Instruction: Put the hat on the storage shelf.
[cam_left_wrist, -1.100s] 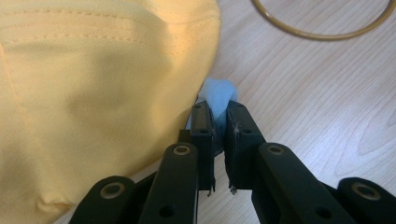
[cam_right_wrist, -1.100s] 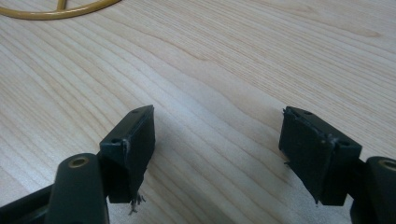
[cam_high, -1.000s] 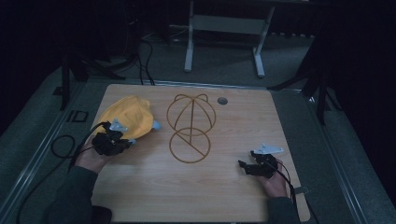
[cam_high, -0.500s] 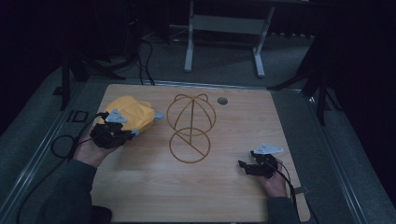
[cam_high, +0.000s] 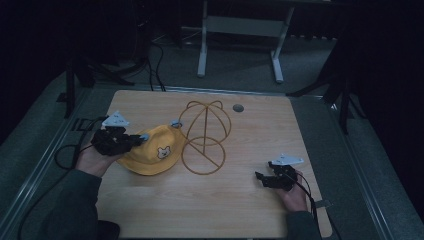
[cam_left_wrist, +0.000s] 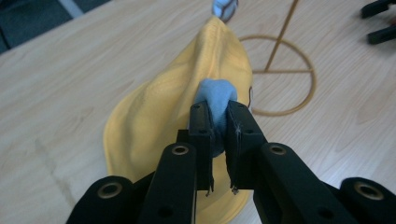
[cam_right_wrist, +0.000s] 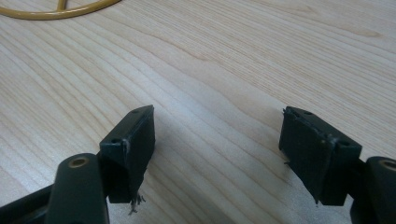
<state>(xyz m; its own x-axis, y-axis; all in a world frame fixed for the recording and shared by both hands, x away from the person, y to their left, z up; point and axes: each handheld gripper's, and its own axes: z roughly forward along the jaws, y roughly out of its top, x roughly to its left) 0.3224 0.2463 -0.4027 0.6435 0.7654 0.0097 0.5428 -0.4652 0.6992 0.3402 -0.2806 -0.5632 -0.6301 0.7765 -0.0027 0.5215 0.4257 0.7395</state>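
High view: yellow bucket hat (cam_high: 152, 155) with a small bear face on its front, hanging low over the wooden table (cam_high: 210, 210) at its left side, just beside the gold wire hat stand (cam_high: 204, 137), the brim's right edge reaching the stand's base ring. Pale blue ear (cam_left_wrist: 215, 95) on the hat pinched between the left gripper's (cam_high: 131, 140) jaws, closed tight on the fabric, as seen in the left gripper view, after easing a little wider in the last moment with the ear between them throughout. Second blue ear (cam_high: 175, 123) up at the hat's far edge, near the stand's dome. Stood upright near the table's middle, that stand, with a small round grey grommet (cam_high: 238, 108) set in the tabletop beyond it. Well apart at the right, right gripper (cam_high: 261, 178) held low over bare wood, jaws spread wide with nothing between them.
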